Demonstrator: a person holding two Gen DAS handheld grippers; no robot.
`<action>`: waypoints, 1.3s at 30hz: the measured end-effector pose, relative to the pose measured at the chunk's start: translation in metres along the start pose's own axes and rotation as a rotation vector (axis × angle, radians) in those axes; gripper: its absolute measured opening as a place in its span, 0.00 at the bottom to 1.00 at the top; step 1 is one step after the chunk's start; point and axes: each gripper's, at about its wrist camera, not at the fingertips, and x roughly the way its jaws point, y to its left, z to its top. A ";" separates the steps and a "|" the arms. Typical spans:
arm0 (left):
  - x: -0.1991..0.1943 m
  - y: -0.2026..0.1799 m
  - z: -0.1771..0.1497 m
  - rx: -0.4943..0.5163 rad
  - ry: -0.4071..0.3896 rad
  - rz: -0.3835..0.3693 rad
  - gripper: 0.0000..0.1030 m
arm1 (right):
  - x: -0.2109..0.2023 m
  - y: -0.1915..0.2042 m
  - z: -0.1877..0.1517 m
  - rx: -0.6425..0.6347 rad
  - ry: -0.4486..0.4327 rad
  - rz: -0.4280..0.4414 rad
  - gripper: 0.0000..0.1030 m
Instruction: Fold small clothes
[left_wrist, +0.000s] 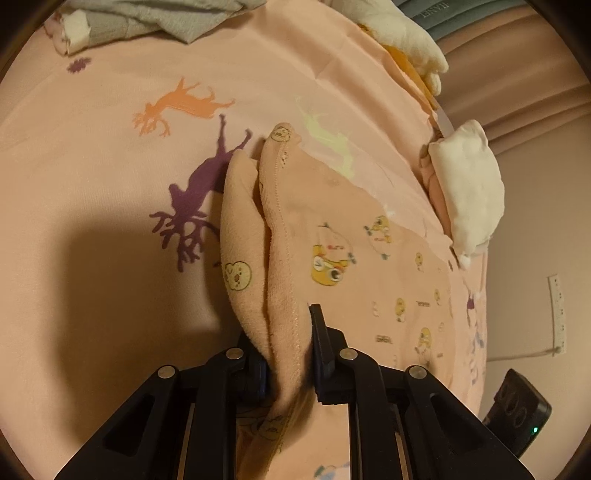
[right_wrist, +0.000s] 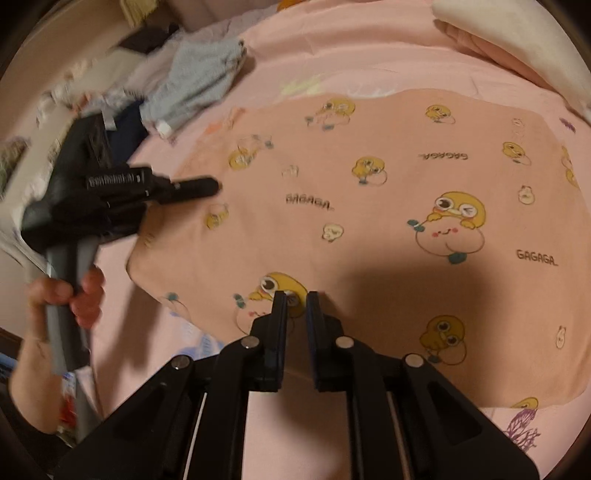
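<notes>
A peach garment (left_wrist: 369, 258) printed with yellow cartoon ducks lies on the pink deer-print bed sheet (left_wrist: 92, 177). My left gripper (left_wrist: 286, 350) is shut on a raised fold at the garment's edge; the cloth bulges up between the fingers and hides the left one. In the right wrist view the same garment (right_wrist: 369, 206) lies spread flat. My right gripper (right_wrist: 296, 304) hovers over its near edge, fingers almost together, with no cloth visibly pinched. The left gripper (right_wrist: 207, 186), blurred, meets the garment's left edge, and a hand (right_wrist: 66, 295) holds its handle.
A grey garment (left_wrist: 166, 22) and cream cloth (left_wrist: 402, 33) lie at the sheet's far side. A folded white piece (left_wrist: 469, 184) sits by the right edge. A black device (left_wrist: 517, 410) lies beyond the bed's edge. A loose clothes pile (right_wrist: 195, 81) is at far left.
</notes>
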 end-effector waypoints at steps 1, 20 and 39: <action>-0.003 -0.006 0.000 0.009 -0.005 0.000 0.13 | -0.006 -0.005 0.002 0.019 -0.028 0.007 0.12; 0.067 -0.168 -0.029 0.337 0.109 0.161 0.14 | -0.046 -0.123 0.017 0.536 -0.239 0.346 0.44; 0.009 -0.109 -0.055 0.267 0.085 0.033 0.39 | -0.014 -0.104 0.047 0.448 -0.108 0.242 0.56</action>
